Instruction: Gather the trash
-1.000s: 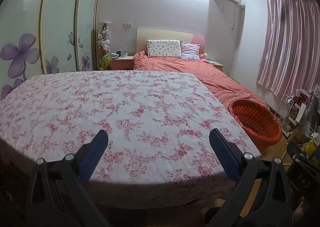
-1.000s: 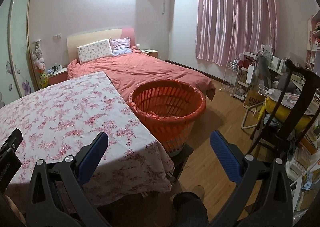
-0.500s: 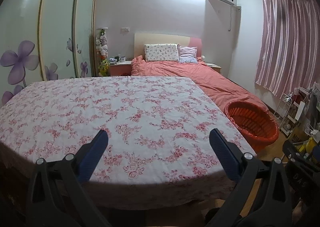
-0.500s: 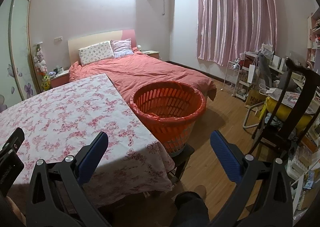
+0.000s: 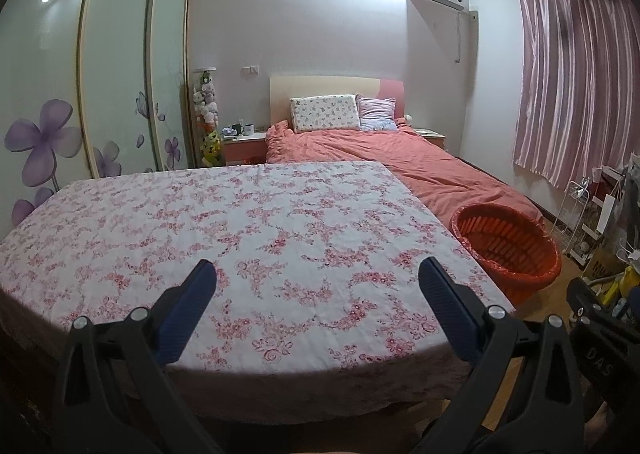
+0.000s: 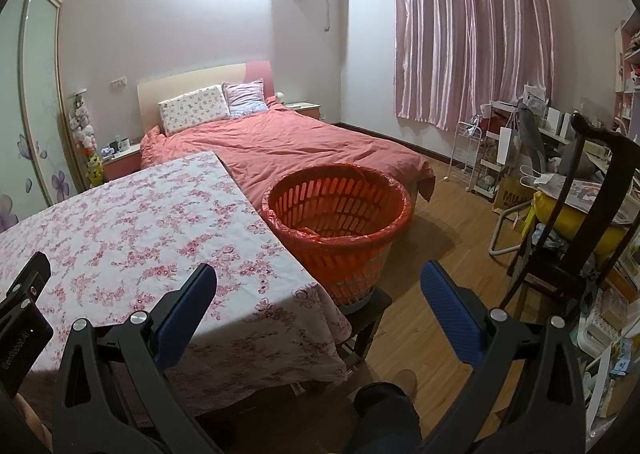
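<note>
Behind, a bed [image 6: 304, 141] under a coral cover. In front, a counter [image 5: 240, 238] draped in floral cloth, bare of items. Just beside its right edge, on a low stand, an orange basket [image 6: 340, 209] lined with an orange bag. Ahead and right of the left tool [image 5: 316, 286], well apart from it; ahead of the right tool [image 6: 318, 288], nearer, slightly above the gap between the tips. Left tool spread wide over the counter's near part, gripping nothing. Right tool spread wide too, poised over the counter's corner and floor, empty. No trash discernible anywhere.
</note>
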`<action>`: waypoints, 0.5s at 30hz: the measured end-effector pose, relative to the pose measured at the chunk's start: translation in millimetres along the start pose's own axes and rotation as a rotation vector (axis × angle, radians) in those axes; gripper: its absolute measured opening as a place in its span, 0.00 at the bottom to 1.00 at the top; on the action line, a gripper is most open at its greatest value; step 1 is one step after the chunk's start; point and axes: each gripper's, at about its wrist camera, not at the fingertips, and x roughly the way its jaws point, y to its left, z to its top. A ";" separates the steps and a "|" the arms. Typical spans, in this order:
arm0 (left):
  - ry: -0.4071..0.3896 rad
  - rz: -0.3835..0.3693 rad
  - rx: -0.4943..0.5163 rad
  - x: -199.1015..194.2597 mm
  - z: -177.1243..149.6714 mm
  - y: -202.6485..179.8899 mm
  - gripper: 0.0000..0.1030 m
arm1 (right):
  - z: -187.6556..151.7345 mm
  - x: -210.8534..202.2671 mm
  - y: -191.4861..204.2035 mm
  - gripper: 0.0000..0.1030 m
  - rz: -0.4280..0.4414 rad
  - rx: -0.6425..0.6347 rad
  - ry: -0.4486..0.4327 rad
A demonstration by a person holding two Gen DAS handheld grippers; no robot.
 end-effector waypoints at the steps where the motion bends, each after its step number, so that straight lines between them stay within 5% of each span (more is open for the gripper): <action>1: -0.001 0.000 0.001 -0.5 0.2 -0.4 0.96 | 0.0 0.0 0.0 0.98 0.000 0.000 0.000; 15: -0.002 0.002 0.003 -0.8 1.0 -1.4 0.96 | 1.7 -1.7 0.8 0.98 -0.001 0.001 -0.006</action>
